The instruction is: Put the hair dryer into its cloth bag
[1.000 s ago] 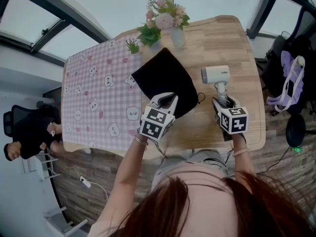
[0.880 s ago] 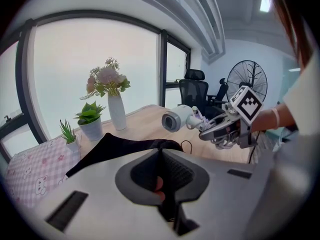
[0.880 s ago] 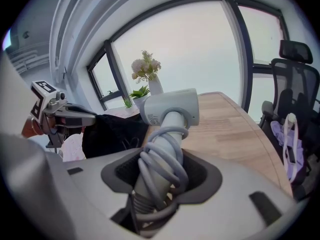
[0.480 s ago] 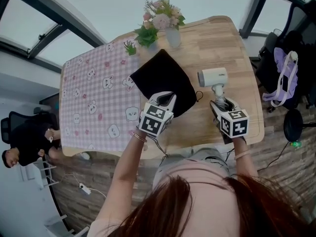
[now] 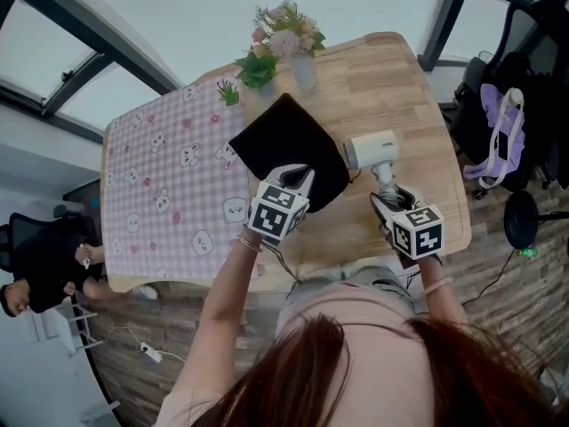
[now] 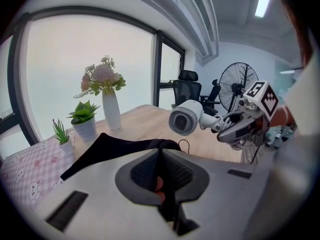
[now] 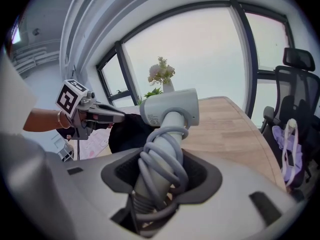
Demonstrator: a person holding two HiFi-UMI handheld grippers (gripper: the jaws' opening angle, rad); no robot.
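**Soft daylight, strong fisheye bending**

Bright, even daylight comes through the large windows (image 6: 90, 74), which are overexposed almost to white. Shadows on the wooden table (image 5: 400, 96) are weak. The cloth bag (image 5: 289, 145) is so black that no folds show. Both gripper views bend strongly and darken at the corners. The lower handle of the hair dryer (image 7: 170, 109), nearest the lens, is slightly soft.

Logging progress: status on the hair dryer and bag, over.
Left gripper shut on cloth bag edge. Right gripper shut on hair dryer handle, barrel toward bag. Nothing between them.
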